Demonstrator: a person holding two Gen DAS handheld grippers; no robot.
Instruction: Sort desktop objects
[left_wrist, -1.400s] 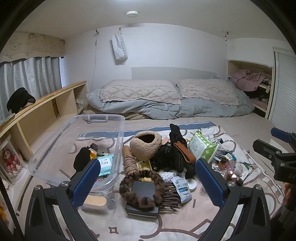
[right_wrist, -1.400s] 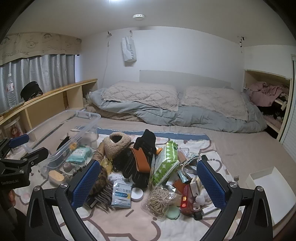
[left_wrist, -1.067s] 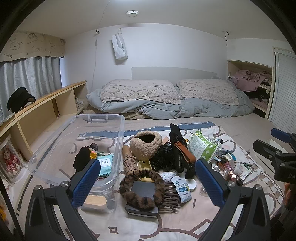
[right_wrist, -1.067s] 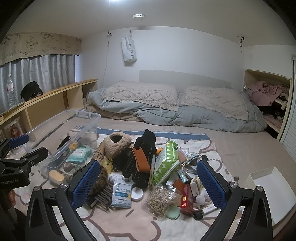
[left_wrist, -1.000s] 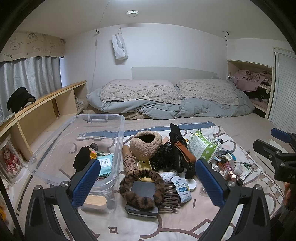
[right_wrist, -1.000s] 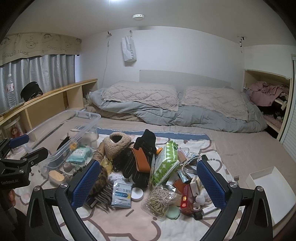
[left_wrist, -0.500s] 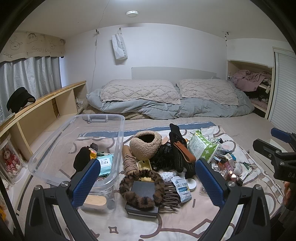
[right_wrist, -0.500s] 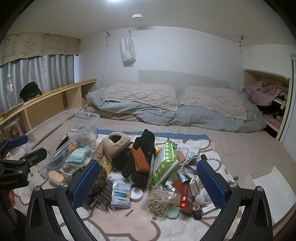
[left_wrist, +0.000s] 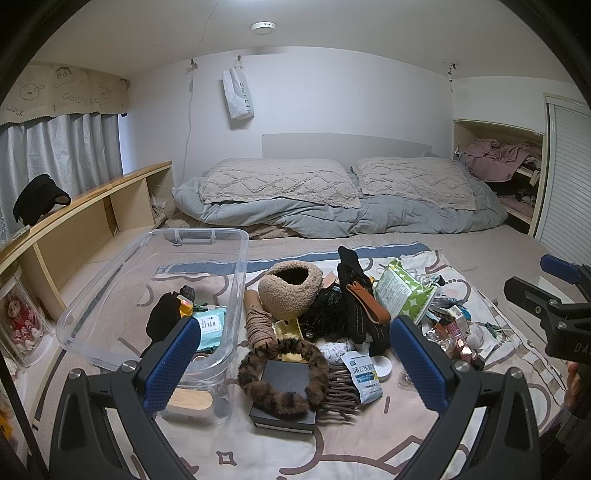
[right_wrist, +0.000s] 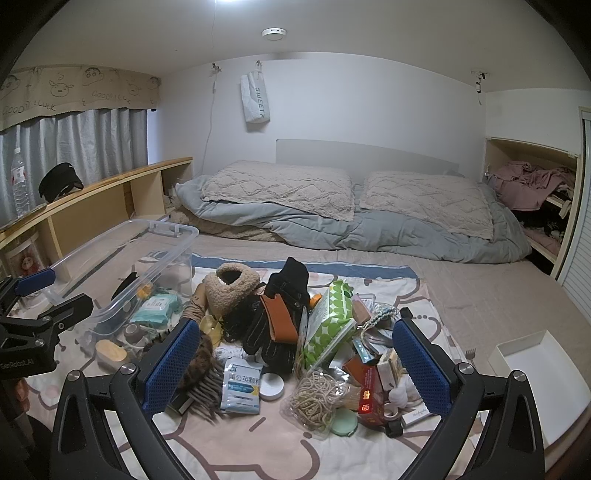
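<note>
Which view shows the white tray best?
The right wrist view: the white tray lies open on the bed at lower right, its rim and bare inside mostly visible. In the left wrist view that spot is hidden behind the right gripper, so the tray cannot be made out.

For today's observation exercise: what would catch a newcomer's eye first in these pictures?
First, the jumbled heap of small things mid-blanket, topped by a fluffy beige fleece hat and a green-dotted white wipes packet. Left of it stands a clear plastic storage bin, partly filled. A white tray sits far right.
</note>
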